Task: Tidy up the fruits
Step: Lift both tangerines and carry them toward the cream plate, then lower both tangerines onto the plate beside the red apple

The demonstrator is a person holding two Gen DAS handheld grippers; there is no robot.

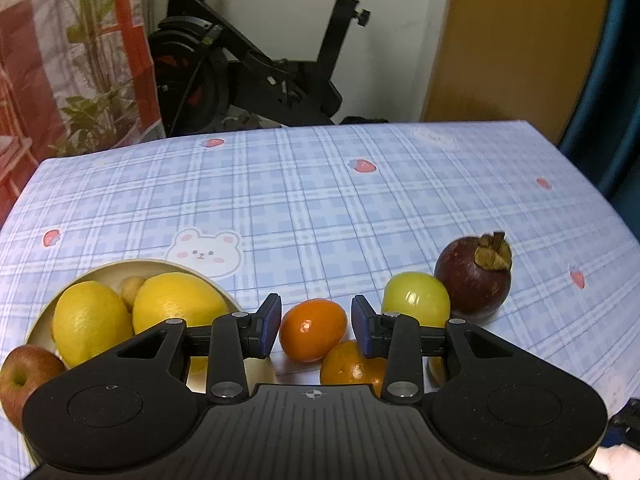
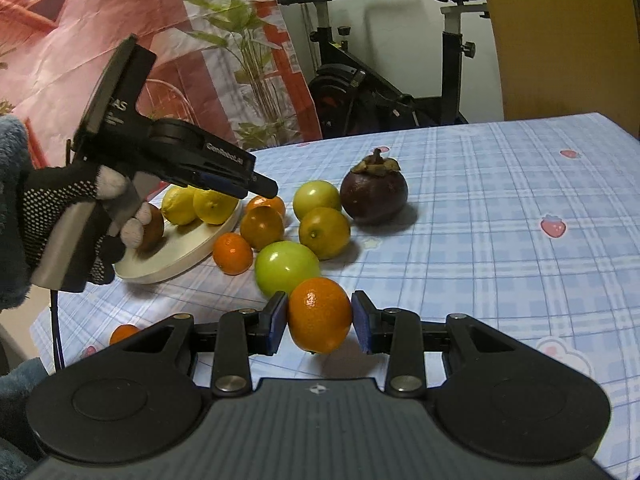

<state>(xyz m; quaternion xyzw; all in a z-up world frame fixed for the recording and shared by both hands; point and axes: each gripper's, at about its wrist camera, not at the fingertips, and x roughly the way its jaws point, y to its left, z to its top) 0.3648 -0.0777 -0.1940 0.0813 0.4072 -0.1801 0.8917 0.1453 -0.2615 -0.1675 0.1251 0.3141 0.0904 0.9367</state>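
In the left wrist view my left gripper [image 1: 316,326] is open, its jaws either side of a small orange [image 1: 313,329] on the table, not touching it. A second orange [image 1: 351,364] lies just below. A cream plate [image 1: 36,326] at the left holds two lemons [image 1: 90,322] and a red apple [image 1: 24,378] at its edge. In the right wrist view my right gripper [image 2: 320,322] is shut on an orange [image 2: 320,314] held just above the table. Behind it lie a green fruit [image 2: 287,267], several oranges and a mangosteen [image 2: 374,191].
The table has a blue plaid cloth [image 1: 360,200]. A yellow-green fruit [image 1: 415,298] and the mangosteen [image 1: 474,276] sit right of my left gripper. One orange [image 2: 124,334] lies near the table's left edge. An exercise bike [image 1: 256,60] stands beyond the far edge.
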